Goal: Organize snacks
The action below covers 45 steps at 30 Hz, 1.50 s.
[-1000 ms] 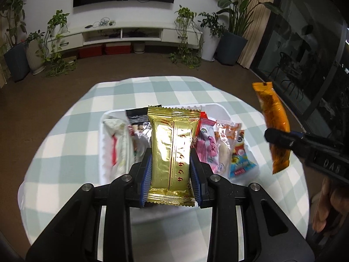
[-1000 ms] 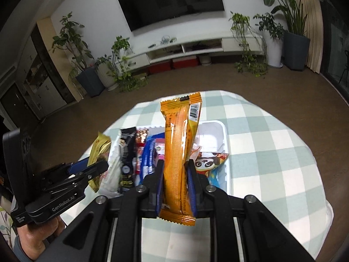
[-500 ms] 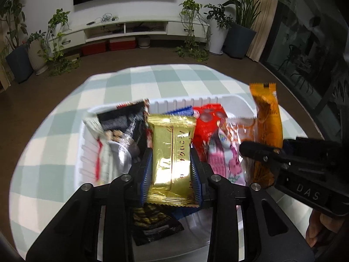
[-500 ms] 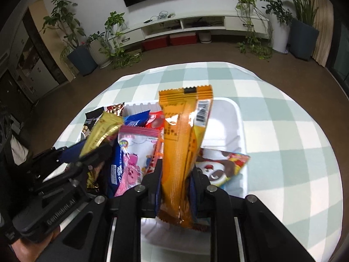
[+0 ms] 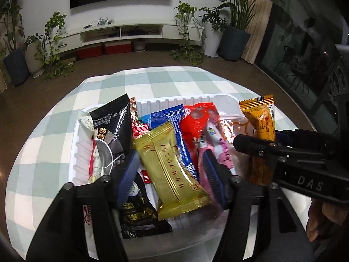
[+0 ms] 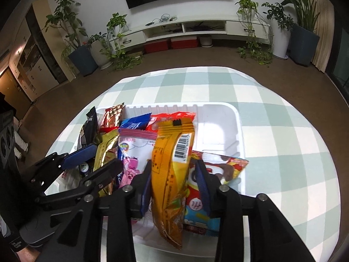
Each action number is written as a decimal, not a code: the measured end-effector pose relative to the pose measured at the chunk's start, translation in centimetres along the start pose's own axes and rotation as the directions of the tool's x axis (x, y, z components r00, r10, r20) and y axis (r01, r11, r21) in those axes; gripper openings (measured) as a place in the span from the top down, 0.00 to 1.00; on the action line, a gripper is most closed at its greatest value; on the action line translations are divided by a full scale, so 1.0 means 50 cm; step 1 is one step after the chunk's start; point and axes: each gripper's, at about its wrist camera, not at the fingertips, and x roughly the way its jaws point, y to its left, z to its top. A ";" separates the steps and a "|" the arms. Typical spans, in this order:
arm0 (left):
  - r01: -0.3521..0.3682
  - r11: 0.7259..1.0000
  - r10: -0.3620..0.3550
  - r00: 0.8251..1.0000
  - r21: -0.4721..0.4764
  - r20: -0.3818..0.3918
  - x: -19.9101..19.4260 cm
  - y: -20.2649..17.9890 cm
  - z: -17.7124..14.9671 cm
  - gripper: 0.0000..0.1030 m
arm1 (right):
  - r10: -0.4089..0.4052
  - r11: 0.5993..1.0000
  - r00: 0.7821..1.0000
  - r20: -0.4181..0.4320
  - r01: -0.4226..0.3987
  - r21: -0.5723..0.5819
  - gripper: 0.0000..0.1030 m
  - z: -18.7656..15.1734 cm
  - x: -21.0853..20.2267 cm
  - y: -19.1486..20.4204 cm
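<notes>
The left gripper (image 5: pixel 170 168) is opening, its pads clear of the gold pack (image 5: pixel 172 170) tilted between them in the white tray (image 5: pixel 192 101). The right gripper (image 6: pixel 174 183) is opening too, the orange pack (image 6: pixel 172 168) loose between its jaws over the tray.

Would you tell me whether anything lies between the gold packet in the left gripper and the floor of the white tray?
Yes. The gold packet, between the opening jaws of the left gripper, lies on other snacks: a blue wrapper beneath its right side and a black packet under its lower left. They keep it off the white tray floor.
</notes>
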 end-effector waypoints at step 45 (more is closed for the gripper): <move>-0.305 0.941 0.327 0.931 -0.143 0.164 -0.581 -0.162 -0.342 0.00 | -0.109 0.993 0.912 0.396 0.085 0.076 0.00 -0.314 -0.543 0.068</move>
